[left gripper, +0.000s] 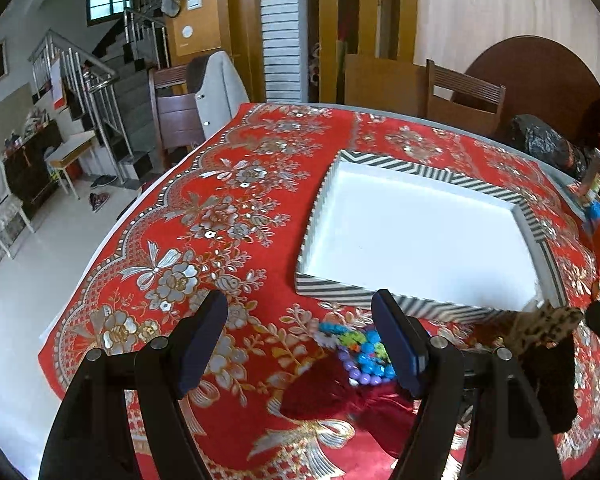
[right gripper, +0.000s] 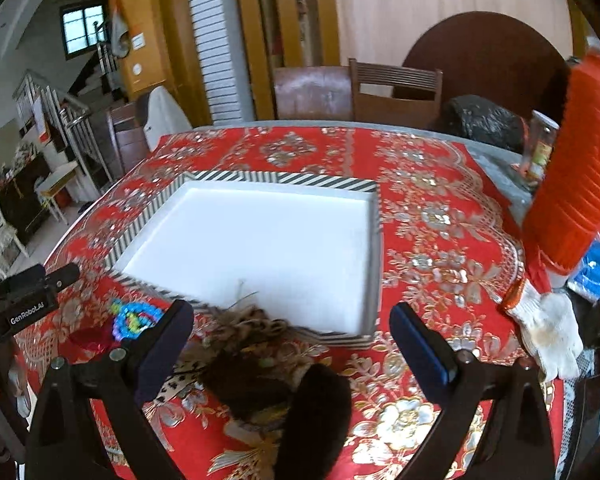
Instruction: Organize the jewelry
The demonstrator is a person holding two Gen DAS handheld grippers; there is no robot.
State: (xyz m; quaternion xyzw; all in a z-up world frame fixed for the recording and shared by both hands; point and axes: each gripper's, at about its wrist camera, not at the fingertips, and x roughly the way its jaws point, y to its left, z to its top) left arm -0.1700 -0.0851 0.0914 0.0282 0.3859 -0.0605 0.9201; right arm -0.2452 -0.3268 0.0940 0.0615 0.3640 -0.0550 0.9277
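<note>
Bright beaded bracelet (left gripper: 360,350) beside white tray (left gripper: 380,296) with striped rim

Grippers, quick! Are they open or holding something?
Left gripper: open, holding nothing, above the bead bracelet.
Right gripper: open, holding nothing, above the furry hairpiece.

You have one striped tray (right gripper: 374,216), one beaded bracelet (left gripper: 364,354), one red pouch (left gripper: 340,400), one leopard-and-fur hair piece (right gripper: 256,360), one white glove (right gripper: 552,332), two chairs (left gripper: 464,100) behind table.
</note>
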